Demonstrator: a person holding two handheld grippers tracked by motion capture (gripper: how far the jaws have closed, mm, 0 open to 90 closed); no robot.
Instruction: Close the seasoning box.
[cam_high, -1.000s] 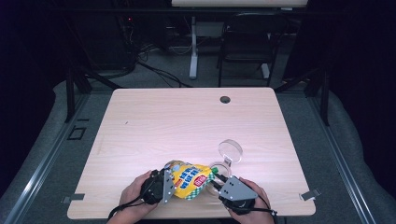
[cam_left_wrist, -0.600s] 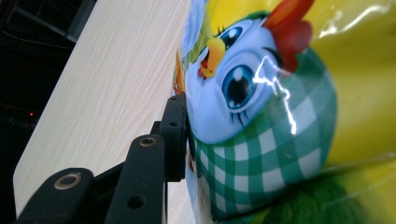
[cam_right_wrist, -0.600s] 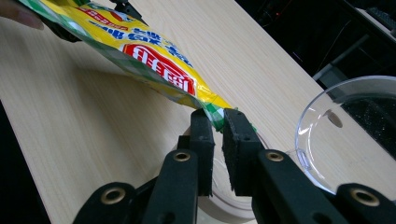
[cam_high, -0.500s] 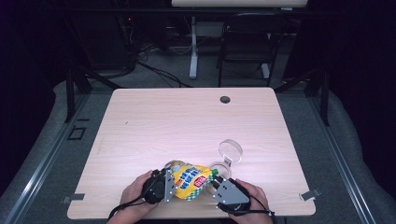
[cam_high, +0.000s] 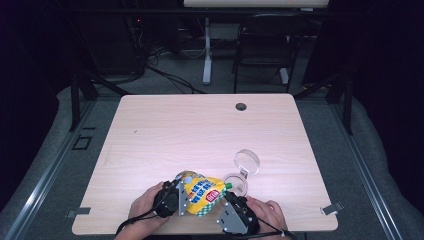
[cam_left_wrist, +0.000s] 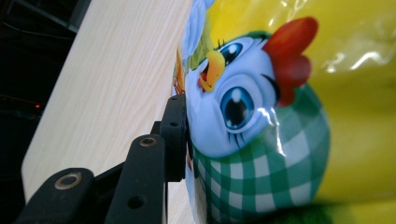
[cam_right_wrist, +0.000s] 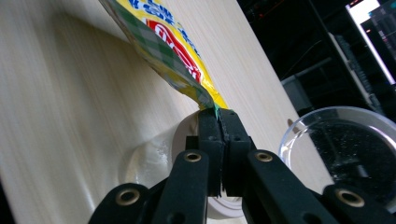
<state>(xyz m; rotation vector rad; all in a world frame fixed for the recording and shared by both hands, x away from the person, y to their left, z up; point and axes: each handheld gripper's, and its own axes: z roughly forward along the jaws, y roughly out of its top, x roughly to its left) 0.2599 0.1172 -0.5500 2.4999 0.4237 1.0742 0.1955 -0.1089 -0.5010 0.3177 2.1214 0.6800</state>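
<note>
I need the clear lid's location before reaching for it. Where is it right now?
In the high view the clear lid lies on the table, right of centre near the front, just behind the round container beside the snack bag.

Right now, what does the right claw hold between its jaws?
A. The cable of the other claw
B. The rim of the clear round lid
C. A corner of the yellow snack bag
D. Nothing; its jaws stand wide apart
C: in the right gripper view the right claw has its jaws pressed together on a corner of the yellow snack bag, while the clear round lid lies apart, beside it.
</note>
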